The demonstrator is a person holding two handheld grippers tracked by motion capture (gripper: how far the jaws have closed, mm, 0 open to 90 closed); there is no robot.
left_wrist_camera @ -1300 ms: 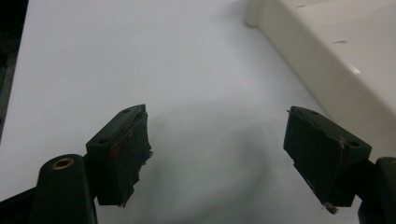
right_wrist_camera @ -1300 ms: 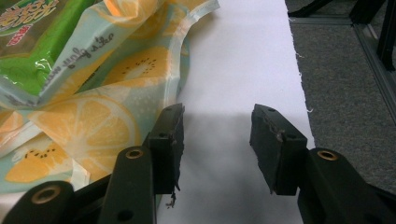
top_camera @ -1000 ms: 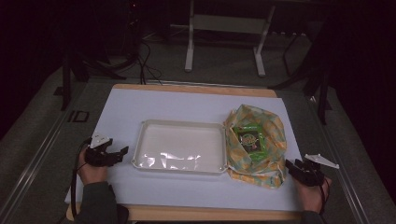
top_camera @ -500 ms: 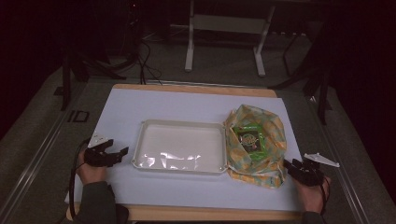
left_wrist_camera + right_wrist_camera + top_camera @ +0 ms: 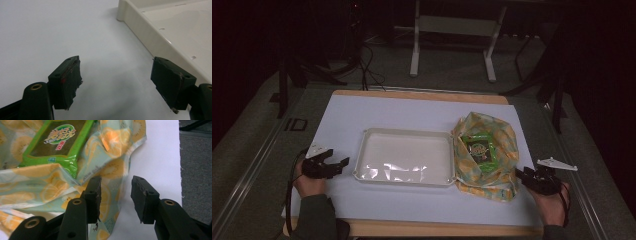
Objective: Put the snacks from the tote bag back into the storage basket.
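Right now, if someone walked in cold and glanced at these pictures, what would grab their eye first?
Probably the bright citrus-print bag on the right of the white table, spread open around a green packet. Next, the empty cream tray at the centre, its right rim against the bag. The left gripper and right gripper flank them near the front edge, jaws open, the right one at the bag's edge.

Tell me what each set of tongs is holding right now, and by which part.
Nothing is held. The left tongs stand open over bare table beside the tray; the right tongs are open at the fruit-print bag edge, not clamped.
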